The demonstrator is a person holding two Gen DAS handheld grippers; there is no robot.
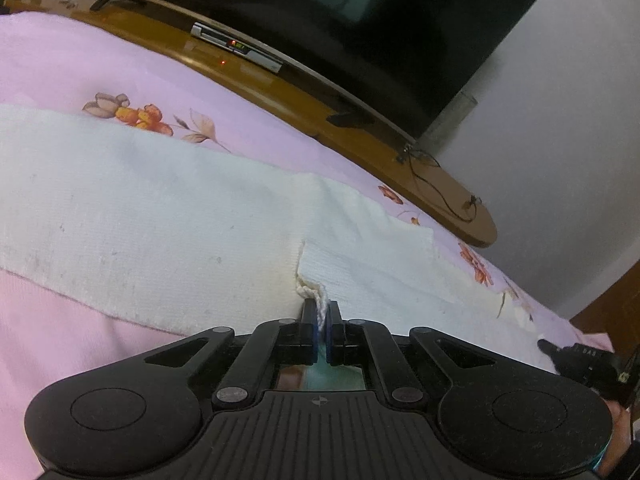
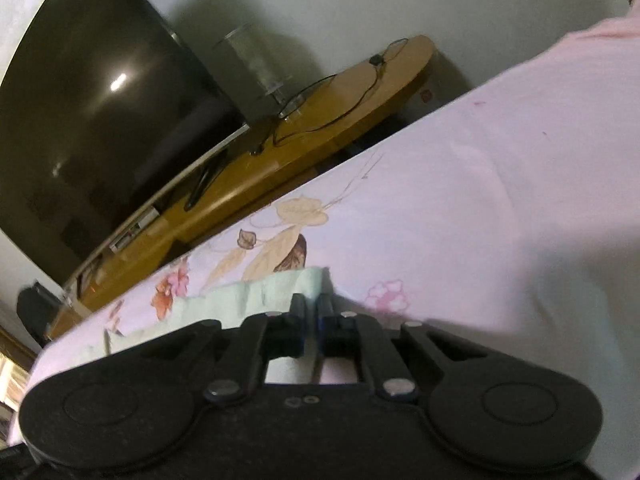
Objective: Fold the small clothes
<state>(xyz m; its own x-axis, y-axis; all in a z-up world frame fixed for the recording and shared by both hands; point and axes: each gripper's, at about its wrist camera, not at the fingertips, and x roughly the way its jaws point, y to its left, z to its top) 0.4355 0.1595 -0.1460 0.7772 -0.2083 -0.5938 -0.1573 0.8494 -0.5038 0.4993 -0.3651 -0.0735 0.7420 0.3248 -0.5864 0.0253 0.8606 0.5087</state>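
White knit cloth (image 1: pixel 160 216) lies flat across pink floral bedsheet (image 1: pixel 100 64). Left gripper (image 1: pixel 322 320) clamped on cloth's near edge, bunched between pads, likely to carry fold. Right gripper (image 2: pixel 313 308) closed at cloth corner (image 2: pixel 280 284); whether fabric pinched, cannot tell.

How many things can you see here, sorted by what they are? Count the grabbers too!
Grabbers: 2, the left gripper and the right gripper
Clothes: 1, a white cloth
Bedsheets: 1, a pink flowered sheet
Televisions: 1, a black TV
Wooden stands: 1, a TV stand
Total: 6
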